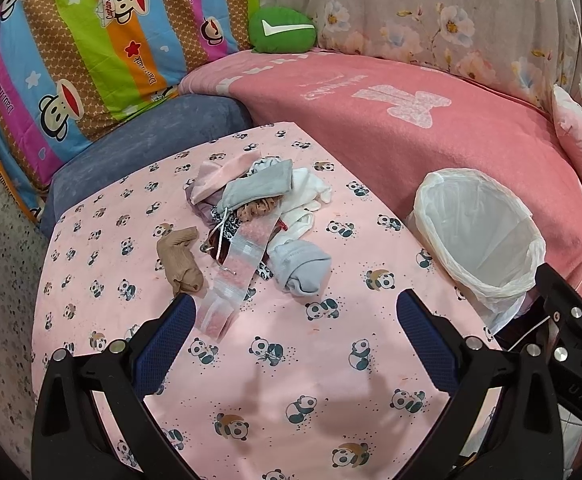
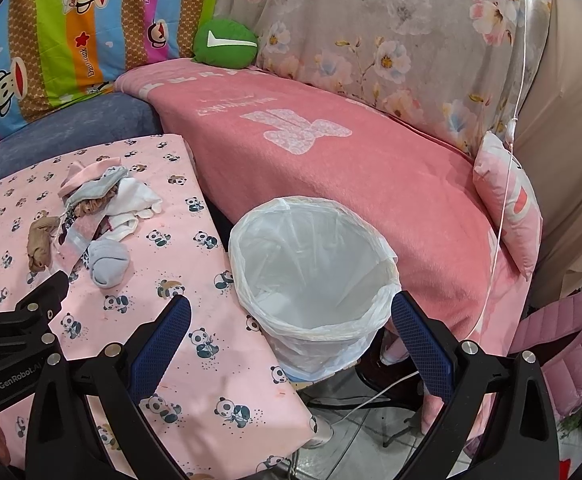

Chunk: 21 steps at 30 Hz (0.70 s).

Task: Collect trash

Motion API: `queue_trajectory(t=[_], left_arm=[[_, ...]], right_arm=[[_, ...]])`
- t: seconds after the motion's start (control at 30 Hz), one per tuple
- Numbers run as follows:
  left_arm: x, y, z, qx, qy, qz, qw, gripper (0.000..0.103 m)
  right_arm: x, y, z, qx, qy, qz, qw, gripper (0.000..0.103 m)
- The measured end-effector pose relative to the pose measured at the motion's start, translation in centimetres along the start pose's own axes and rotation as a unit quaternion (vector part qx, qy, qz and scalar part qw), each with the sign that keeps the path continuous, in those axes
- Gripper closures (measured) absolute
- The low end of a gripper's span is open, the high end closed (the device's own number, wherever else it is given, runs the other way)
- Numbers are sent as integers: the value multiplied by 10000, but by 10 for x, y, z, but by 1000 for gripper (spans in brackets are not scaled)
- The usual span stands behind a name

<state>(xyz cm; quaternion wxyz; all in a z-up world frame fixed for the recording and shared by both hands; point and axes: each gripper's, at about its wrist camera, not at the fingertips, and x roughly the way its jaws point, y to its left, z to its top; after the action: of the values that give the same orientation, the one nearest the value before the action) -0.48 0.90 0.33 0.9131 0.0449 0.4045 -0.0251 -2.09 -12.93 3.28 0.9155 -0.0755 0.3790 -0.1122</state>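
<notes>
We see a heap of soft crumpled rags and socks (image 1: 259, 200) in grey, white, pink and tan at the middle of the tabletop under a pink panda-print cloth (image 1: 291, 360). A long clear plastic zip bag with pink contents (image 1: 233, 280) lies across the heap, its long axis running from the pile toward our left gripper (image 1: 293, 312). A round bin lined with thin white crinkled plastic (image 2: 315, 268) stands just beside the tabletop's edge, mouth upward. Both the left gripper and the right gripper (image 2: 291, 316) have blue textured fingers (image 2: 163, 340) spread wide, holding nothing.
</notes>
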Motion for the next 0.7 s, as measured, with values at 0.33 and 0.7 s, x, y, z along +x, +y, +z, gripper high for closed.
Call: queue_trajectory(t=[0.33,0.7], left_arm=[[-6,3,1,13,-58,-21,10000,7],[-6,1,1,16,-69,-19,10000,7]], right_arm=[[0,8,1,-3,-20,-24,10000,5],[0,8,0,19,-38,-30,10000,5]])
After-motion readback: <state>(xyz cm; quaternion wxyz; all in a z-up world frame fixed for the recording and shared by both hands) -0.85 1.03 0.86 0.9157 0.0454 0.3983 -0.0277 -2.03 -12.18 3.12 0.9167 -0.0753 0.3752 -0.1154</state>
